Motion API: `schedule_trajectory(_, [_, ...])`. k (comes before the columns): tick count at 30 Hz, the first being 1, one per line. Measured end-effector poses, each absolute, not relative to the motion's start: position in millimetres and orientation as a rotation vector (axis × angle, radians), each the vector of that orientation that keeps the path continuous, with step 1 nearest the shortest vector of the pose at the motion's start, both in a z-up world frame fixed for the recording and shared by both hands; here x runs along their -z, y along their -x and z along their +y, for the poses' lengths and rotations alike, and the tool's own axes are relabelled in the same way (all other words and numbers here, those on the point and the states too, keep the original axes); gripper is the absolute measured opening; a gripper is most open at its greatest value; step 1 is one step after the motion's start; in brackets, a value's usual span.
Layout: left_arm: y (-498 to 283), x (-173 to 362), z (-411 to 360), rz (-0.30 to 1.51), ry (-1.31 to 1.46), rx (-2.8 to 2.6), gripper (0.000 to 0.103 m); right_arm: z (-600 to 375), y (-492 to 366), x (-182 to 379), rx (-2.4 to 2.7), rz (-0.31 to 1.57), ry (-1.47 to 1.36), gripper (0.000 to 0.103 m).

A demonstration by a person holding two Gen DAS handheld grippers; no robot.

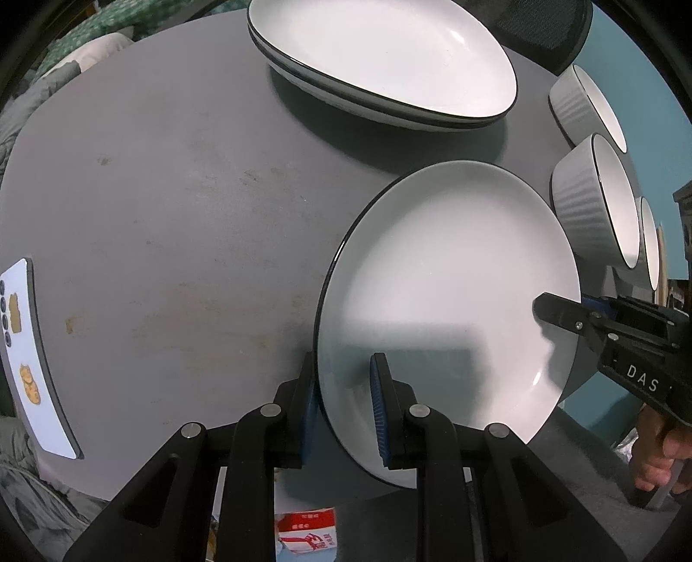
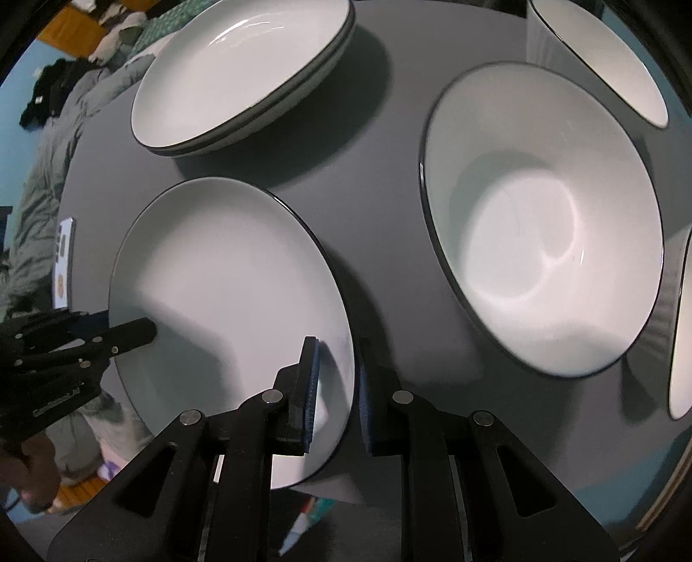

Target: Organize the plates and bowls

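In the left wrist view a stack of plates sits upper centre on the desk, bowls at right. My left fingers and right fingers pinch opposite rims of one white plate.

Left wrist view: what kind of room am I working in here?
Probably a lived-in home room, perhaps a bedroom: a grey table with stacked plates, green patterned bedding behind it, and teal walls.
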State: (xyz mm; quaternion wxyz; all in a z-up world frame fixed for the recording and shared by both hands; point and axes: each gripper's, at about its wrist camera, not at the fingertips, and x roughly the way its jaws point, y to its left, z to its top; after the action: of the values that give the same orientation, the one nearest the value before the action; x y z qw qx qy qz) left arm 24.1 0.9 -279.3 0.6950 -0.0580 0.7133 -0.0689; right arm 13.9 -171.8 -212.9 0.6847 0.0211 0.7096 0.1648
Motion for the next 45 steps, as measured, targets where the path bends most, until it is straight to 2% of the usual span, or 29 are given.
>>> schedule_trajectory(9, [-29,286,-3,1.603,0.112,0.182,0.023,-169,-17,225,-0.355,1.575,-0.116,0.018])
schedule_trajectory(14, [-36,287,-4,1.598,0.121,0.188,0.028,-175,-29,230,-0.357,1.581,-0.107,0.020])
schedule_trajectory(20, [-39,284,-3,1.587,0.124,0.178,0.026,-167,-31,233,-0.366,1.582,-0.099,0.021])
schedule_trajectory(33, [-37,278,6,1.591,0.156,0.146,0.026,-195,-27,217,-0.425,1.582,-0.071,0.016])
schedule_trajectory(45, [-40,245,18,1.519,0.189,0.122,0.026,-192,-40,192,-0.469,1.541,-0.079,0.015])
